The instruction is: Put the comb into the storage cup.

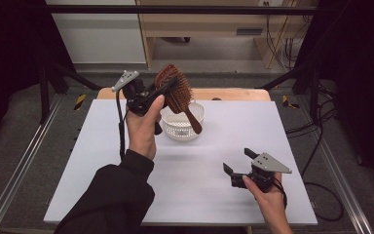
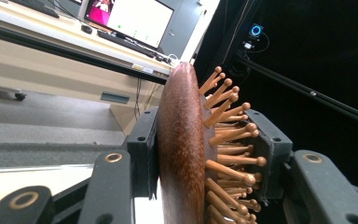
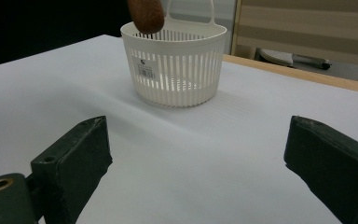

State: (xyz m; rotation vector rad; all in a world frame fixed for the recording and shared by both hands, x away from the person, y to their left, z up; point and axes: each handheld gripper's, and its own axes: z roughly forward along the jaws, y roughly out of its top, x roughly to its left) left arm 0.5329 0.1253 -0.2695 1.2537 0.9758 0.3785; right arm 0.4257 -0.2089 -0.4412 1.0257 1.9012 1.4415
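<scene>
A brown wooden hairbrush (image 1: 177, 92) with peg bristles hangs above the table, clamped by its head in my left gripper (image 1: 168, 87). In the left gripper view the black pads press the brush head (image 2: 182, 154) from both sides, bristles pointing right. Its handle slants down over a white slotted basket (image 1: 196, 123) at the table's middle back; the handle tip (image 3: 145, 15) hovers at the basket's rim (image 3: 177, 60). My right gripper (image 1: 237, 161) rests low at the front right, jaws wide apart with nothing between them.
The white table top (image 1: 102, 146) spreads around the basket, with a wooden edge (image 1: 233, 93) at the back. Black frame bars and cables (image 1: 316, 146) run along the right side. A desk with a monitor (image 2: 130, 18) stands beyond the table.
</scene>
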